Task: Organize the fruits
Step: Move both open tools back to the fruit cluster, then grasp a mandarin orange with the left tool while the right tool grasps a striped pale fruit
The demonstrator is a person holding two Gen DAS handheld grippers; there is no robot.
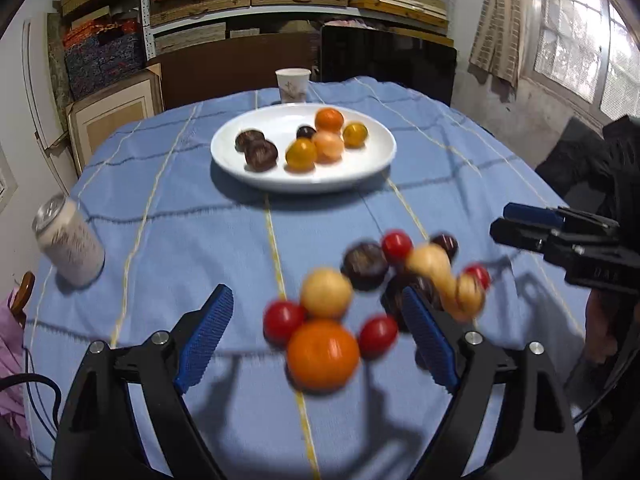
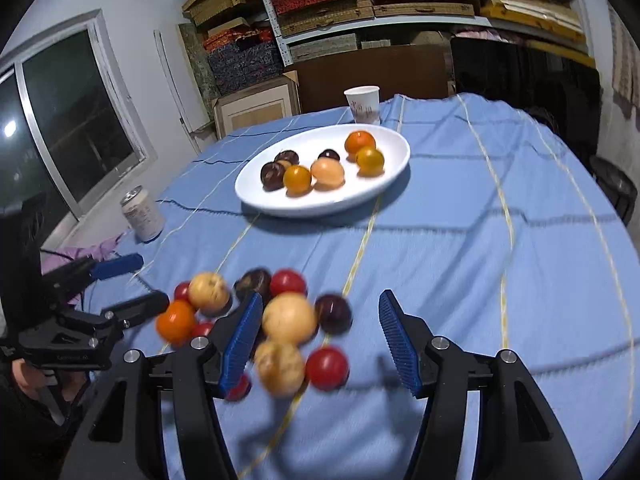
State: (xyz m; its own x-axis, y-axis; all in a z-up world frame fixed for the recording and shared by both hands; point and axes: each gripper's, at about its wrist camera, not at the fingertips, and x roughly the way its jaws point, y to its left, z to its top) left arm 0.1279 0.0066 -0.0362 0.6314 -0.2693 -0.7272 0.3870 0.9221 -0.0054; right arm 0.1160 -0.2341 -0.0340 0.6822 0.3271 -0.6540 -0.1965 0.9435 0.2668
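A loose, blurred pile of fruit lies on the blue tablecloth point(image 1: 180, 220): an orange point(image 1: 323, 354), red tomatoes point(image 1: 282, 322), tan round fruits point(image 1: 326, 293) and dark plums point(image 1: 365, 266). My left gripper point(image 1: 316, 300) hangs open over the pile's left part, its blue pads clear of the fruit. My right gripper point(image 2: 320, 304) is open too, with a tan fruit point(image 2: 289, 317) and a red tomato point(image 2: 327, 368) between its fingers, untouched. A white plate point(image 1: 224, 160) further back holds oranges, a peach-coloured fruit and dark plums. Each gripper shows at the edge of the other's view: right gripper point(image 1: 520, 224), left gripper point(image 2: 150, 280).
A paper cup point(image 1: 293, 85) stands behind the plate. A drinks can point(image 1: 68, 240) stands near the table's left edge, beside pink cloth and a cable. Shelves of boxes fill the back wall. A person's hand holds the left gripper's handle point(image 2: 36, 376).
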